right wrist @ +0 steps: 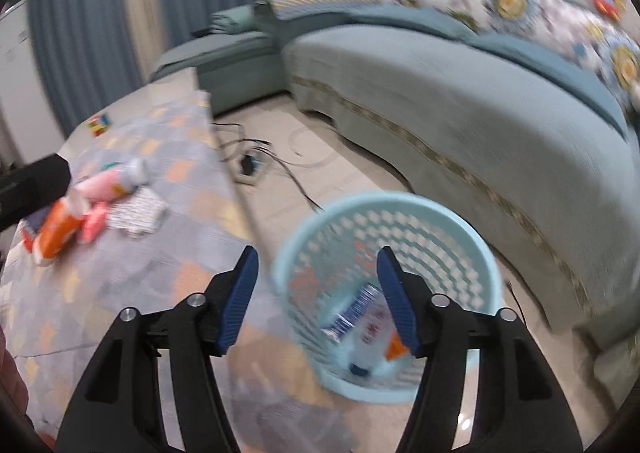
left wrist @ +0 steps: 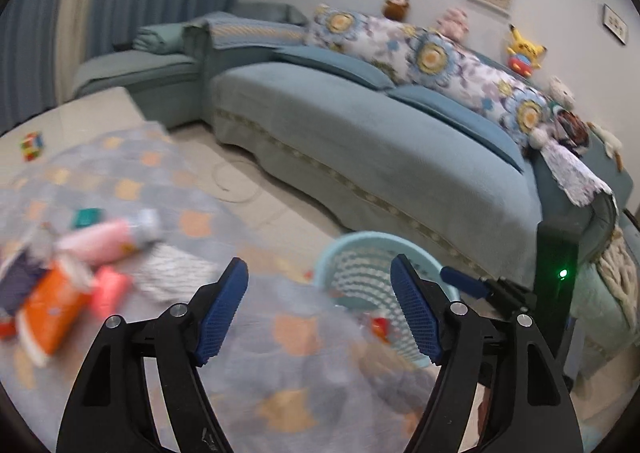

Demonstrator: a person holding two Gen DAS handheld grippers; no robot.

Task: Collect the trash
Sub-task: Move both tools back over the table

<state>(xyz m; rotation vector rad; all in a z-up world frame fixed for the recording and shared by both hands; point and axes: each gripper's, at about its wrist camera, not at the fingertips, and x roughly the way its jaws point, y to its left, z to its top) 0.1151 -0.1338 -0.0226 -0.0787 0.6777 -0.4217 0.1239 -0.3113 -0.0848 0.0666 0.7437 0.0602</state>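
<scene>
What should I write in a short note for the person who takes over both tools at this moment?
Left tool: open, empty, over the table.
Right tool: open, empty, above the light blue basket on the floor beside the table.
Done: some wrappers already lie in the basket.
Left: the trash pile on the tablecloth, with an orange pack, a pink tube and more.

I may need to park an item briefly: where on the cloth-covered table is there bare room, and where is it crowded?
Free: the patterned tablecloth between the trash pile and the table edge beside the blue basket, and the far stretch between the pile and the puzzle cube. Crowded: the pile at the left. Both the left gripper and right gripper are open.
</scene>
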